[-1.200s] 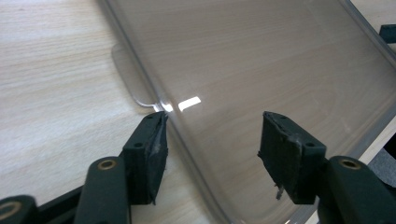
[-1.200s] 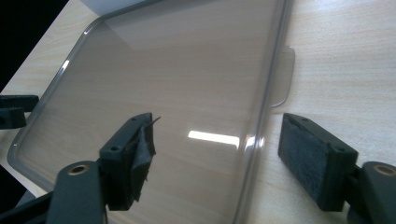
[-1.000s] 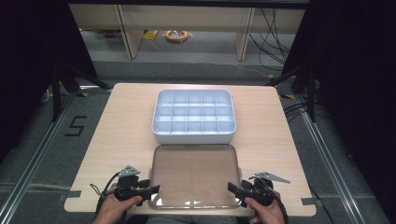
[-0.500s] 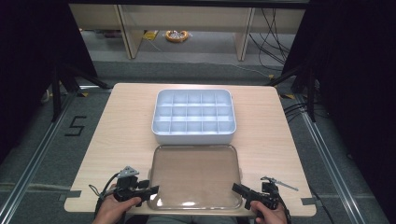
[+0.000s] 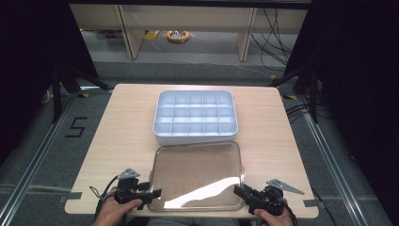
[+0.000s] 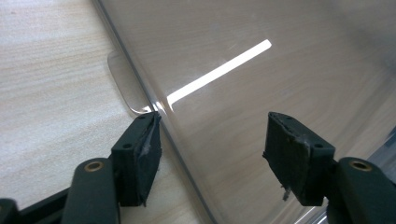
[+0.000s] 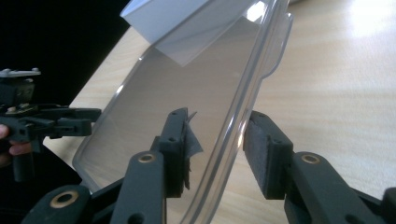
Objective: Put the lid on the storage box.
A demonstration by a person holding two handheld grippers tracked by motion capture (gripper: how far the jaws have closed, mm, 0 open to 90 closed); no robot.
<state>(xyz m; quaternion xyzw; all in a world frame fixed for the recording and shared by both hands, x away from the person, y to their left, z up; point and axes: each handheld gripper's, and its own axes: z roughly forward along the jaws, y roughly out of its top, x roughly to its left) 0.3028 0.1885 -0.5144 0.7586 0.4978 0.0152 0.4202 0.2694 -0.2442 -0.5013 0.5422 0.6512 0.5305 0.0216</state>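
Note:
A clear plastic lid (image 5: 197, 174) lies on the near half of the wooden table (image 5: 127, 122), in front of a white compartment box (image 5: 195, 117). My left gripper (image 5: 155, 193) is at the lid's near left corner. Its jaws have just been opening and now stand open (image 6: 212, 123), with the lid's rim (image 6: 280, 60) running between them beside the left pad. My right gripper (image 5: 239, 190) is at the near right corner. Its jaws (image 7: 215, 126) have closed and are shut on the lid's rim (image 7: 187, 88), one pad on each side.
The box has several empty cells and sits mid-table, just beyond the lid. Bare wood lies left and right of both. The table's front edge runs right under my hands. Dark stands and cables (image 5: 291, 80) flank the table on the floor.
The right gripper shifted slightly left and down onto the lid's near right corner and its jaws narrowed. A bright glare streak now crosses the lid. The left hand stayed put.

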